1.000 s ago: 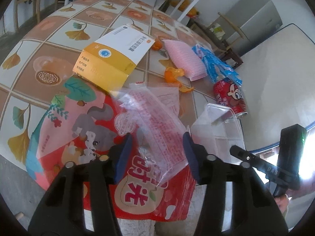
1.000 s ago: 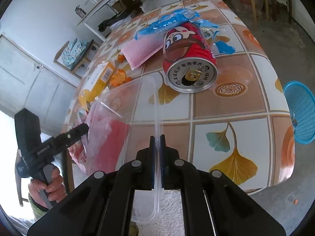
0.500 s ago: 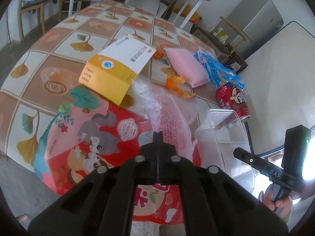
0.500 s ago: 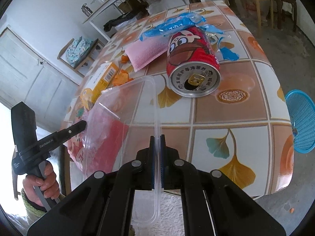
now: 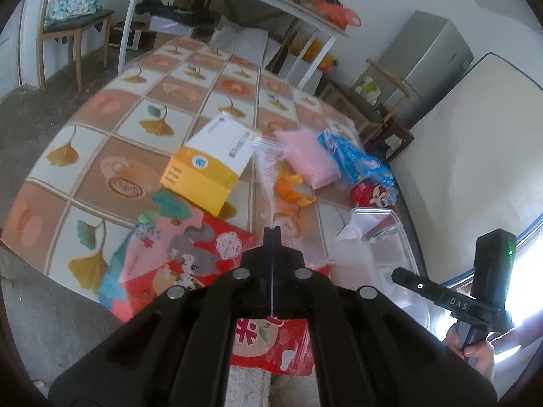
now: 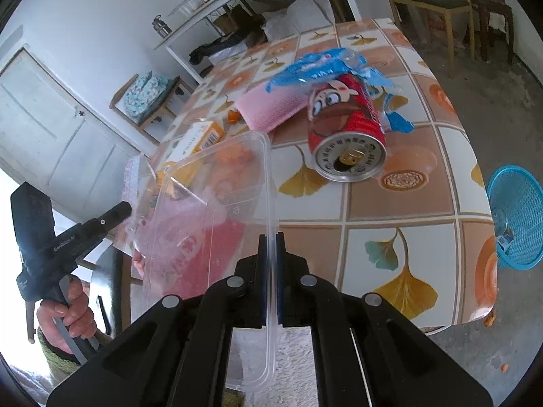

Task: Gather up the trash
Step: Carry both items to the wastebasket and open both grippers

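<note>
My left gripper is shut on a clear plastic bag and holds it lifted above the table, edge-on to the camera. My right gripper is shut on the rim of a clear plastic container, held over the table's near edge; the container also shows in the left wrist view. A red snack bag lies flat under the left gripper. A red can lies on its side. A yellow and white box, a pink pad, a blue wrapper and orange peel lie further on.
The table has a tiled leaf-pattern cloth. A blue basket stands on the floor to the table's right. Chairs, a white shelf and a grey cabinet stand beyond the table.
My left gripper closed on the clear plastic bag and lifted it off the red snack bag. My right gripper kept hold of the container and rose a little.
</note>
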Demonstrator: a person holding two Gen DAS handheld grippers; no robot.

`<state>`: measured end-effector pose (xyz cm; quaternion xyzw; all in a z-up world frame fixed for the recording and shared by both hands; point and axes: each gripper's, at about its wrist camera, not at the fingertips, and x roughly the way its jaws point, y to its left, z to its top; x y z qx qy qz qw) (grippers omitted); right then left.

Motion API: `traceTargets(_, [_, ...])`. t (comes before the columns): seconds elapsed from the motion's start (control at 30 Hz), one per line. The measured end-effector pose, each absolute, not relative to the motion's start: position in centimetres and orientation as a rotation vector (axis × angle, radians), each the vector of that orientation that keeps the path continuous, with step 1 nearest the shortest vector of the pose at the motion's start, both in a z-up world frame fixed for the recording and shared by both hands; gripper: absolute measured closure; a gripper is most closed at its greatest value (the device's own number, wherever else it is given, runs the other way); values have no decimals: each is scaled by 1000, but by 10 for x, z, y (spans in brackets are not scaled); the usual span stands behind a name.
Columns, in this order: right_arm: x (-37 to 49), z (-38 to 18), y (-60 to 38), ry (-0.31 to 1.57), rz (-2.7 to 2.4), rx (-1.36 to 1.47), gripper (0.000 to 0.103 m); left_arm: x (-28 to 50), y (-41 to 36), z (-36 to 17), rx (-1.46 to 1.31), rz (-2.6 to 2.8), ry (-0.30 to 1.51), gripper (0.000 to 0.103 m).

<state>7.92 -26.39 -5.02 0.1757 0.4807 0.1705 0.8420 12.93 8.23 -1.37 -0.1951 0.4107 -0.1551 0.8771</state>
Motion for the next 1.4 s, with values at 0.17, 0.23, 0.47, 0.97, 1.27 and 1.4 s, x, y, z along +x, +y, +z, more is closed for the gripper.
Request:
traceTargets(0.17, [70,-33,-263,977,372,376,99,121,89,5,-416,-343,812,103])
traceTargets(0.23, [67,-26,-264,960,374,380,99,117,89,16,-414,-356,788,103])
traceTargets(0.47, [45,7,-287,862,365,417,99,108,78,56,-378,-427,708,103])
traceTargets(0.97, [-13,30,-428,701,84,561,99,120,-41,127,-239,-735,635,103])
traceTargets(1.27, [-35,-18,-533,731,-188,661,99,155,-196,140,-92,-962,714,103])
traceTargets(1.4, [-32,-61,-581,787,-277,745,99,170,-284,120,3,-1030,793,103])
